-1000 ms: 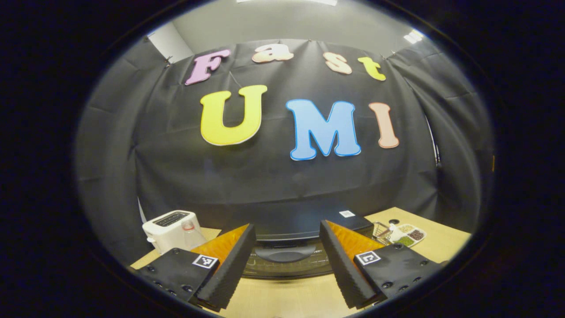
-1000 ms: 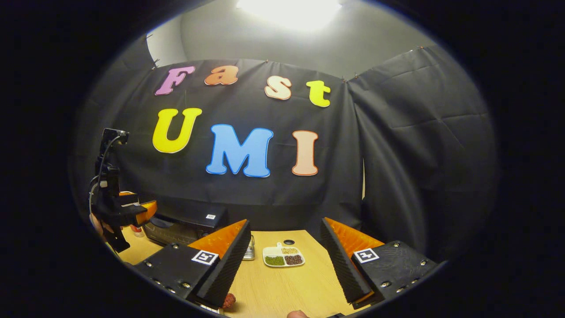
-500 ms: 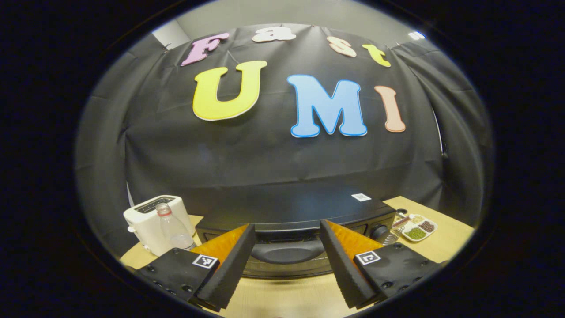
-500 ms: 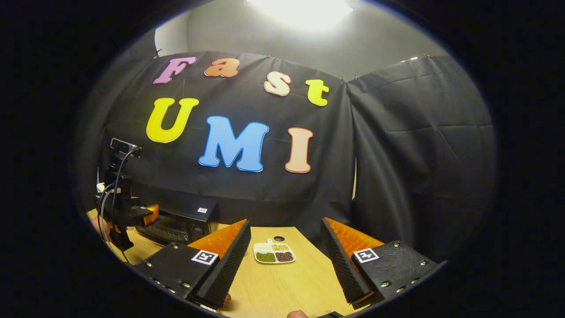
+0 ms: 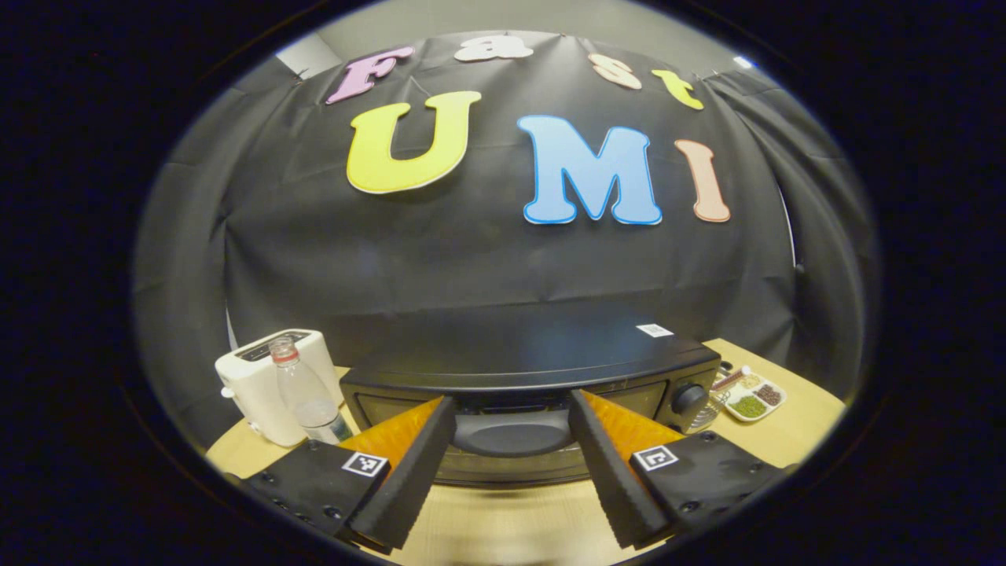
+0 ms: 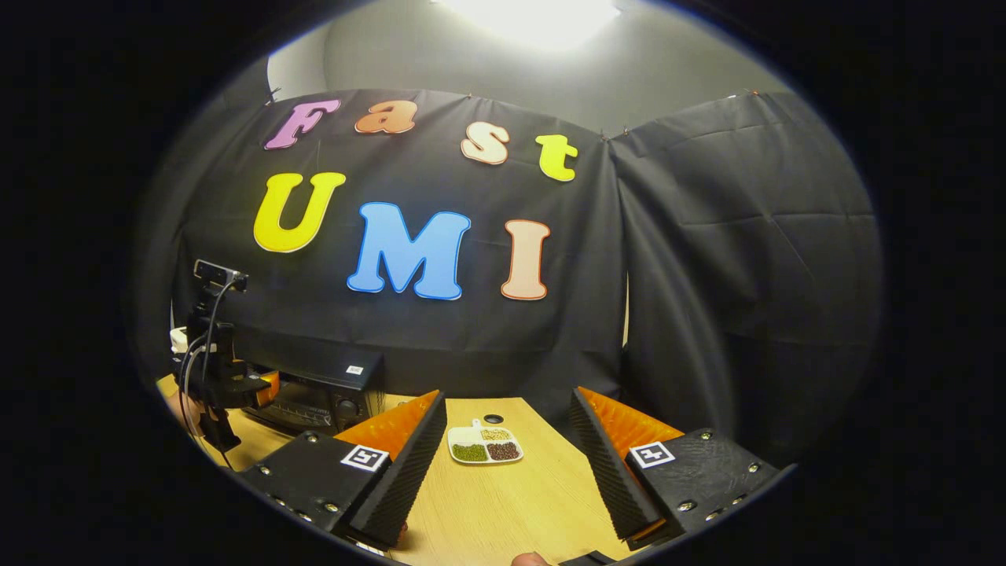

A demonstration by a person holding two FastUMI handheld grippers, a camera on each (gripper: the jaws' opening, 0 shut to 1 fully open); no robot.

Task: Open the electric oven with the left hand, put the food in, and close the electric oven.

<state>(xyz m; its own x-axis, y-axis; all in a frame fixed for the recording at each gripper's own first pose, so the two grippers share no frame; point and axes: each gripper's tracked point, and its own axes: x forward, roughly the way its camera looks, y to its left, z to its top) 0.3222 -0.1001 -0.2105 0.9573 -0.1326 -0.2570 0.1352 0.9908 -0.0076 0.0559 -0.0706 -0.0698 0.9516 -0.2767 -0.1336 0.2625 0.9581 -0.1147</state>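
On the far left of my left gripper view, a white toaster (image 5: 263,385) stands on the tabletop (image 5: 511,527), with a clear plastic bottle (image 5: 302,393) just in front of it, touching or nearly so. Moving right, the black electric oven (image 5: 534,369) sits square ahead of my left gripper (image 5: 509,464). Its door is shut, and the door handle (image 5: 511,431) lies between my two fingers. The jaws stand wide open, one finger on each side of the handle, and I cannot tell whether either pad touches it. Further right on the oven front is a round control knob (image 5: 689,398). Past the oven's right end lies a white divided dish (image 5: 750,397) with green, dark and pale fillings in separate compartments.

In my right gripper view, the left gripper (image 6: 236,385) shows at the far left, held up against the oven (image 6: 318,389) front, with a small camera on a mast above it and cables hanging down. Right of the oven, the divided dish (image 6: 485,444) rests on the tabletop (image 6: 519,495) well apart from it. My right gripper (image 6: 503,472) hovers above bare tabletop nearer to me, its jaws wide open and holding nothing. A small reddish thing (image 6: 402,533) peeks out beside the tip of its left finger, too hidden to name.
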